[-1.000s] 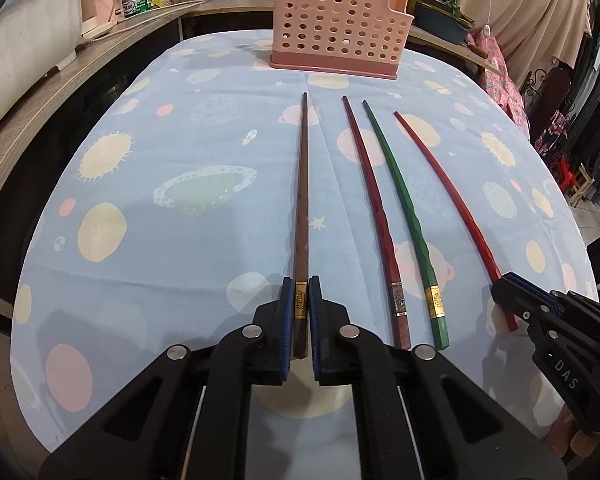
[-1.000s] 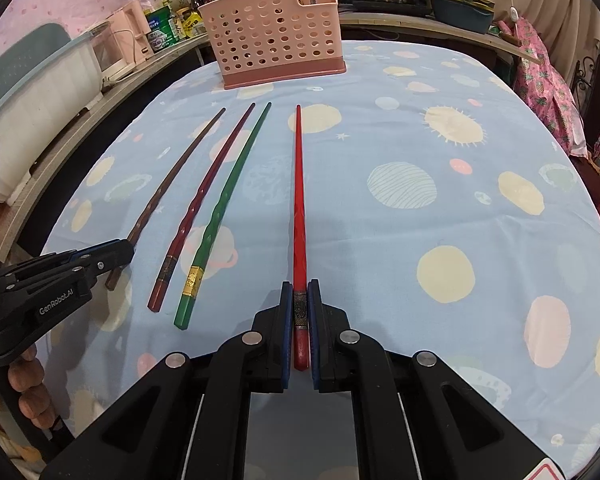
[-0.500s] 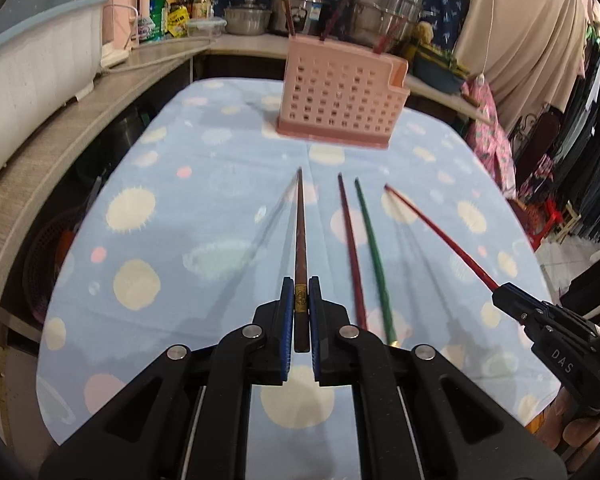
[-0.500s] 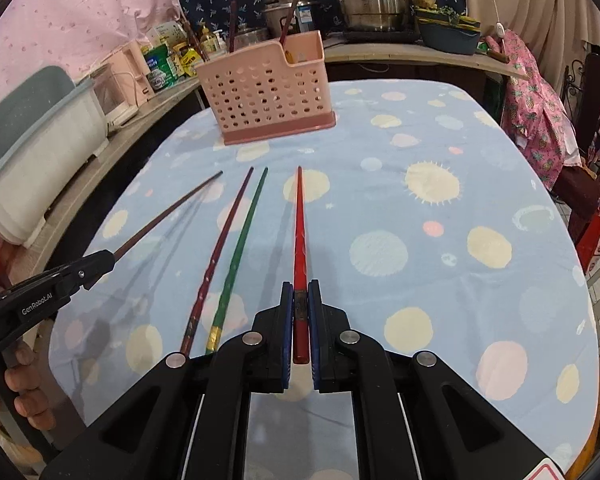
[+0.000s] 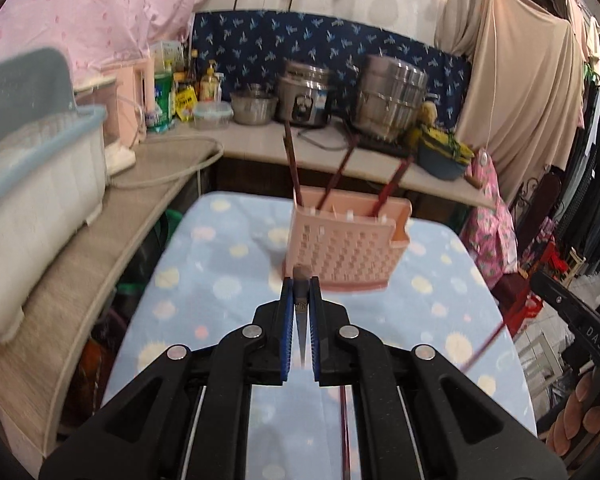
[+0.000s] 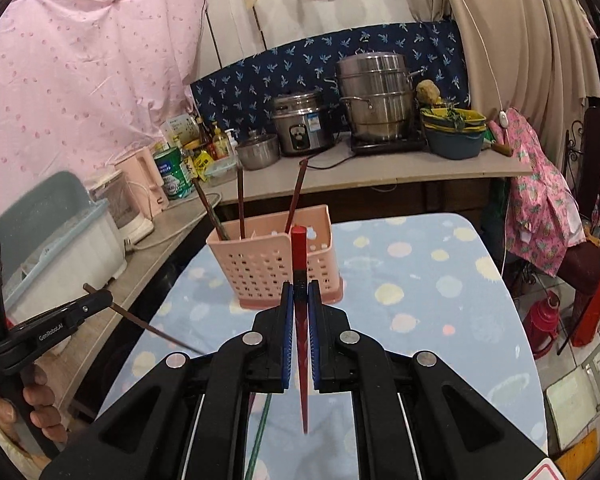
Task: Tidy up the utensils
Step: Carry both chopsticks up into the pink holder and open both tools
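While my left gripper [image 5: 301, 292] is clamped on the brown chopstick [image 5: 301, 320], its thick end pokes up past the blue pads and its thin tip hangs toward the camera, clear of the spotted blue tablecloth [image 5: 228, 288]. My right gripper [image 6: 299, 300] is closed on the red chopstick [image 6: 300, 320] the same way, butt end up, tip dangling. From the right view I read "GenRobot.AI" on the left gripper's side; from the left view, "DAS" on the right one. Below, a green chopstick [image 6: 260, 432] lies on the cloth. Farther off, the pink perforated utensil holder [image 6: 276, 264] stands on the table with three chopsticks in it. Bottle and can labels on the counter [image 6: 380, 178] are too small to read.
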The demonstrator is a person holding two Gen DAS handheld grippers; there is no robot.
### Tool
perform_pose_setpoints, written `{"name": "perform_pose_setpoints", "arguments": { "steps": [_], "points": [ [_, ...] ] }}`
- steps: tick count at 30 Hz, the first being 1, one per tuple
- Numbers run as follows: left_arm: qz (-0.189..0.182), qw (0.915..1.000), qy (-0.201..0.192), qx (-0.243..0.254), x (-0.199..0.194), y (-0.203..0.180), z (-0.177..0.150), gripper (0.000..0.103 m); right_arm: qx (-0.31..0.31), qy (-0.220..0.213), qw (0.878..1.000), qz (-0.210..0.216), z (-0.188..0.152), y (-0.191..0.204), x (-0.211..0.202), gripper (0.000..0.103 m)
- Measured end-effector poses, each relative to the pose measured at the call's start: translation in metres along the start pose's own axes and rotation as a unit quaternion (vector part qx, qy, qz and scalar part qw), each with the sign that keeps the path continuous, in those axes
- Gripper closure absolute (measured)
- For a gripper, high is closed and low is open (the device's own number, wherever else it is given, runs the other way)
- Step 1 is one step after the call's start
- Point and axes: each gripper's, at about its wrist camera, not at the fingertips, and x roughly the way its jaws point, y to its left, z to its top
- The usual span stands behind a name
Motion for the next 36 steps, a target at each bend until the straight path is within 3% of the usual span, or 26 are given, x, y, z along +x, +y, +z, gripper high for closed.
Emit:
{"name": "perform_pose_setpoints", "arguments": {
  "steps": [14,19,27,36],
  "points": [
    [-0.017,0.9918,-0.122,-0.035,-0.004,-0.010,0.138,0.096,0.025,-0.091,0.995,0.044,0.122,0.014,0.027,0.096],
    [-0.023,0.9875,-0.149,-0.045,0.005,-0.013,0.166,0.096,0.032,-0.108,0.992,0.049,0.157,0.020,0.045,0.096],
    [-0.019,0.9905,-0.128,-0.047,0.042,-0.010,0.171,0.096,0.038,-0.089,0.994,0.045,0.171,0.023,0.087,0.096],
    [-0.006,0.9956,-0.082,-0.045,0.084,-0.001,0.150,0.096,0.046,-0.042,0.998,0.030,0.146,0.014,0.135,0.096]
  ]
}}
